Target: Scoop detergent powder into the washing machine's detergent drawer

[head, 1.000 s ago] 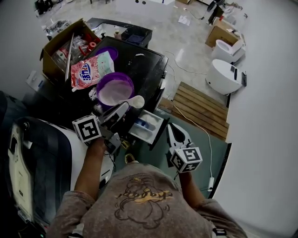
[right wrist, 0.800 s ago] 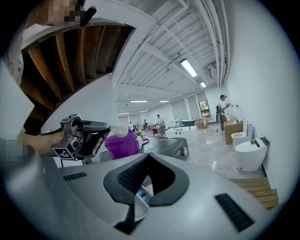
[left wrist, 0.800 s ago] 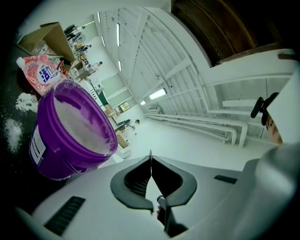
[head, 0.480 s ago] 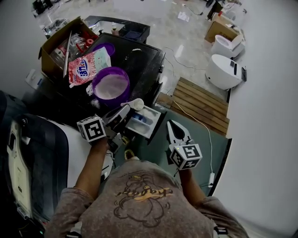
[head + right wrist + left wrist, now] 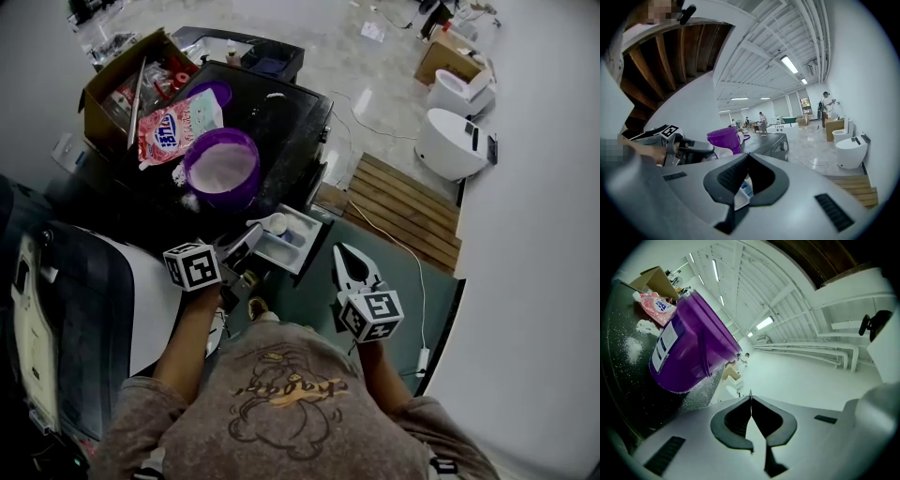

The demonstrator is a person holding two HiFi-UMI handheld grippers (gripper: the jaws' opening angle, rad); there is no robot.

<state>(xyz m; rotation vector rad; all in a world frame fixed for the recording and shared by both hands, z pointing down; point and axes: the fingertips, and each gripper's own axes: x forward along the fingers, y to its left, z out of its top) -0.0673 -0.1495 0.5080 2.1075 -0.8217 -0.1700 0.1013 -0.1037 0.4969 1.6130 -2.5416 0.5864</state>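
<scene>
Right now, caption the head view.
Left hand-held gripper holds white scoop over the open detergent drawer; right hand-held gripper hangs alongside.

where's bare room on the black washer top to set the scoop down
Bare: right half of the black washer top, between the round purple tub and its right edge. Crowded: left side, with the pink detergent bag and spilled powder.
</scene>
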